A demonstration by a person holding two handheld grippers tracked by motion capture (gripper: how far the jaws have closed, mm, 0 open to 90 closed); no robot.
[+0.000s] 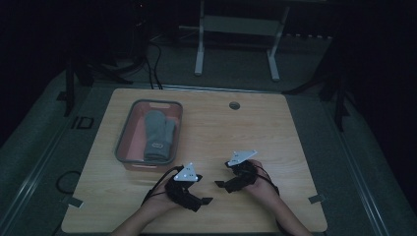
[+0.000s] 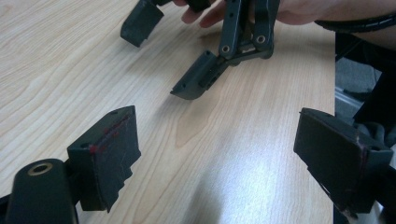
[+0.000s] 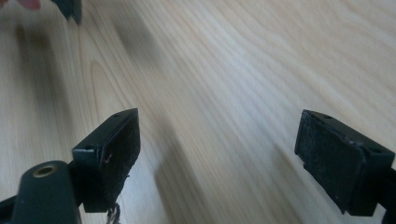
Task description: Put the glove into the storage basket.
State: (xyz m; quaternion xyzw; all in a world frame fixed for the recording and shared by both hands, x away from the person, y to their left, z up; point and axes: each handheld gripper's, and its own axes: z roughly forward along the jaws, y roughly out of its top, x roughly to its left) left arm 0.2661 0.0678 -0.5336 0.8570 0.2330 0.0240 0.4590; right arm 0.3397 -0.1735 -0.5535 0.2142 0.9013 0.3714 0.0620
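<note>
From the high view we see a dim room and a wooden table (image 1: 206, 147), with a pink, grey-rimmed basket (image 1: 129, 129) at its left half. Two grey gloves (image 1: 158, 135) lie flat inside it, side by side and touching, cuffs toward us. Our left gripper (image 1: 199, 196) and right gripper (image 1: 223, 186) hover low over the near edge, close together, tips turned toward each other, well short of the basket. Neither carries anything.

In the left gripper view our own two jaws stand wide apart with only bare wood between them. Ahead, the right gripper (image 2: 163, 51) hangs just above the table with its jaws spread too, a hand (image 2: 280, 9) behind it.

In the right gripper view the jaws are likewise wide and empty over the wood grain; a dark corner at the top left is probably the left gripper's jaw, though blur makes that uncertain.

We judge the gloves soft, light and limp, likely knit: they should bunch and drape rather than slip. A pinch on the cuff, or across the folded middle, would hold best. The light is poor, so the label on the cuff cannot be read, and the basket wall hides what lies under the gloves.
</note>
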